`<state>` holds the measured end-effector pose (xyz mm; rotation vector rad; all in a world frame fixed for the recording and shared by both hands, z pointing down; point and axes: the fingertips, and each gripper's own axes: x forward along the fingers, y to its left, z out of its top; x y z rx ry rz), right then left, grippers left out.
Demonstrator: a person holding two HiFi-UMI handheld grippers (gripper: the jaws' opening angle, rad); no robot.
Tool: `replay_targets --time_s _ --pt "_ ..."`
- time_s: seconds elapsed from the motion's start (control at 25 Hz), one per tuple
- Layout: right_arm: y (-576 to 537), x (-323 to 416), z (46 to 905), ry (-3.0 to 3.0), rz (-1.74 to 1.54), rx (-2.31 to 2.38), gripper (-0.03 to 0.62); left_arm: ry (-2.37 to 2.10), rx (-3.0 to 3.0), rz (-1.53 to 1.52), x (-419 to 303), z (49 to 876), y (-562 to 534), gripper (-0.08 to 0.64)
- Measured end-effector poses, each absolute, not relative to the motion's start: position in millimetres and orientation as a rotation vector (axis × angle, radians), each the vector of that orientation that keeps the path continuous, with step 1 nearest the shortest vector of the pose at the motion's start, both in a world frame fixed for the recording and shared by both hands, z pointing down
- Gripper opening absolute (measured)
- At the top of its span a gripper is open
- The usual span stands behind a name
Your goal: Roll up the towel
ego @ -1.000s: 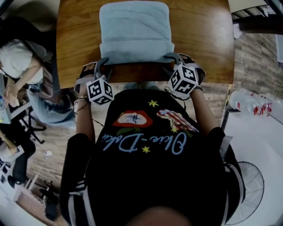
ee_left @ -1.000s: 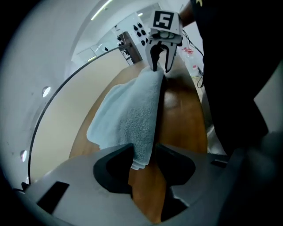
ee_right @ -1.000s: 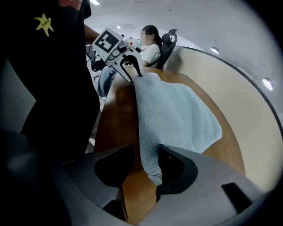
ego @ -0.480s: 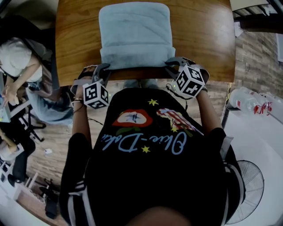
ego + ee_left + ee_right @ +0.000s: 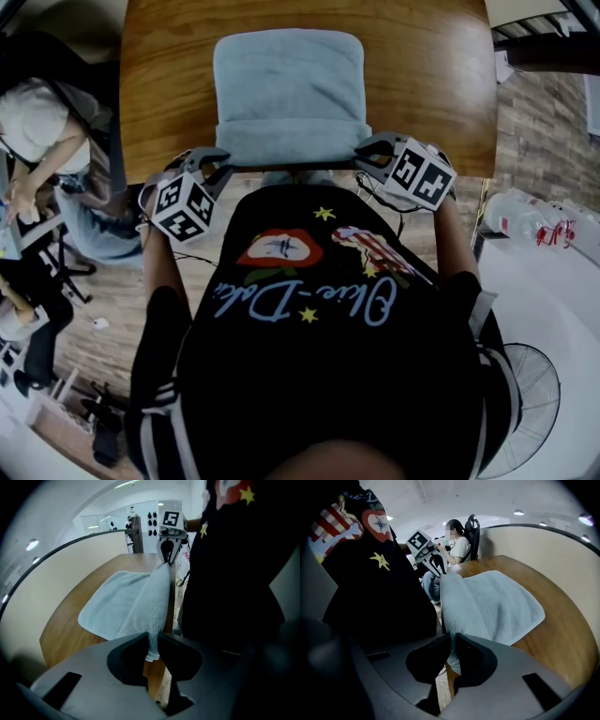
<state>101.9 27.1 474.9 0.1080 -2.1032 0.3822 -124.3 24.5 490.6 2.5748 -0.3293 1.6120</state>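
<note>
Wooden table [image 5: 431, 84] bearing the pale blue towel [image 5: 286, 84], which lies flat toward 12 o'clock with its near hem raised at 6 o'clock. Left gripper [image 5: 152, 640], at the towel's 7 o'clock corner: jaws nearly together, pinching the terry. Right gripper [image 5: 453, 639], at the 5 o'clock corner: jaws closing with cloth between them. Risk: both bites look shallow, so a corner may slip free, and unequal travel would skew the roll. Writing: cursive script on the black shirt [image 5: 309, 300], seen inverted, not reliably legible; marker cubes [image 5: 183, 208] carry patterns only.

we record soft overhead light from ceiling lamps [image 5: 516, 512], heavy fisheye bending at edges, dark corners, blurred near foreground.
</note>
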Motion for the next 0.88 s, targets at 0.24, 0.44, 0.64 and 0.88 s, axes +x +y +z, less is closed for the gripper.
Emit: replay_targets --time_s 0.24,0.44,0.64,0.88 --pt "-17.8 103.5 459.6 -2.150 0.380 0.238 0.031 -0.405 2.589 1.571 -125.9 477.8 -14.9 0.063" --pt "-60.5 106.1 459.2 -2.140 0.318 0.349 0.031 -0.476 2.602 1.577 -124.7 478.3 -49.2 0.063" --pt "-99.9 104.4 470.7 -2.079 0.193 0.451 0.031 -0.587 2.571 1.641 -125.6 489.6 -79.3 0.064" --pt "-126.0 108.2 498.1 -1.987 0.082 0.506 0.032 -0.792 2.529 1.684 -121.5 508.6 -113.7 0.066"
